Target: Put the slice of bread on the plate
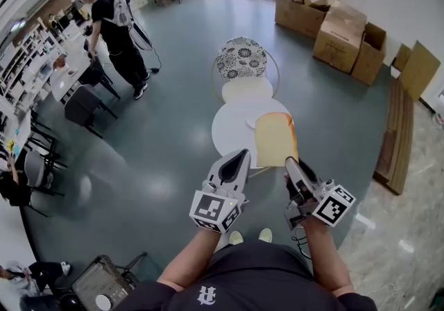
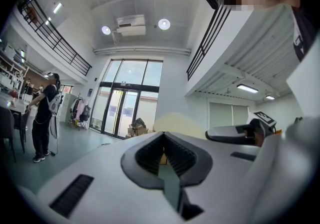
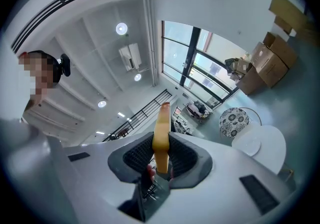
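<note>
My right gripper (image 1: 291, 162) is shut on the lower edge of a slice of bread (image 1: 275, 137), held upright and edge-on in the right gripper view (image 3: 161, 133). The slice hangs in the air over the near right part of a round white table (image 1: 229, 129). A small white plate (image 1: 251, 122) lies on that table, half hidden behind the bread; it shows whole in the right gripper view (image 3: 247, 144). My left gripper (image 1: 238, 158) hovers to the left of the bread, jaws together and holding nothing. From the left gripper view the bread (image 2: 177, 123) and the right gripper (image 2: 240, 133) show to the right.
Beyond the table stand a cream round seat (image 1: 246, 89) and a patterned round chair (image 1: 241, 57). Cardboard boxes (image 1: 340, 32) line the far right wall, and wooden boards (image 1: 395, 136) lie at the right. A person (image 1: 114, 32) stands by desks at the far left.
</note>
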Action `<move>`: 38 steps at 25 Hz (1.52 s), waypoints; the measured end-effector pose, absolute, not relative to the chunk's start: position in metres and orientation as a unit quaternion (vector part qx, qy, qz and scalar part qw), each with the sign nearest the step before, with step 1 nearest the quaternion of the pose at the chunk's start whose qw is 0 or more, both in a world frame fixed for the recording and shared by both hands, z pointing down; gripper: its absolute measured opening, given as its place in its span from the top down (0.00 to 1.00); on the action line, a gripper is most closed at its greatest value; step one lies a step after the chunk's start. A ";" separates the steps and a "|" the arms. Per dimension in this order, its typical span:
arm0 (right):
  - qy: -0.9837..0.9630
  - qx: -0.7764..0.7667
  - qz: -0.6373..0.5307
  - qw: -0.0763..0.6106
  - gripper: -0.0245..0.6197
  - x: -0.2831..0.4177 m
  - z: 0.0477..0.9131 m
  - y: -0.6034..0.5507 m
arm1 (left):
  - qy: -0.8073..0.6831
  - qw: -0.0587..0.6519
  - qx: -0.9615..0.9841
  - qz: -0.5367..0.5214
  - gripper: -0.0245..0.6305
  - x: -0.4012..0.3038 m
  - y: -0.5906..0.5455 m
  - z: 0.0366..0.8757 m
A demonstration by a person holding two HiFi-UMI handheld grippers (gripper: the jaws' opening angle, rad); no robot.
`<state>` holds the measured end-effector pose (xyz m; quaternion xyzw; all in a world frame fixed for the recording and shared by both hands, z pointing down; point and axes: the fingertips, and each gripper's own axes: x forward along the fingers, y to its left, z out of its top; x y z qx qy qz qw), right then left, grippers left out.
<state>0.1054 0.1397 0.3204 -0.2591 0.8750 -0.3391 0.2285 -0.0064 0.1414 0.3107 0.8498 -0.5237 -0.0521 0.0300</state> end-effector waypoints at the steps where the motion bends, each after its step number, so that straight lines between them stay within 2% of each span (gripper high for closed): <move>1: 0.878 -0.259 -0.333 0.228 0.82 0.107 0.318 0.140 | -0.524 0.030 0.849 -0.052 0.95 -0.005 0.141 0.311; 31: 0.883 -0.242 -0.329 0.230 0.82 0.163 0.324 0.115 | -0.526 0.021 0.849 -0.043 0.95 0.055 0.115 0.315; 38: 0.882 -0.250 -0.330 0.226 0.82 0.151 0.331 0.090 | -0.526 0.024 0.849 -0.044 0.95 0.038 0.088 0.322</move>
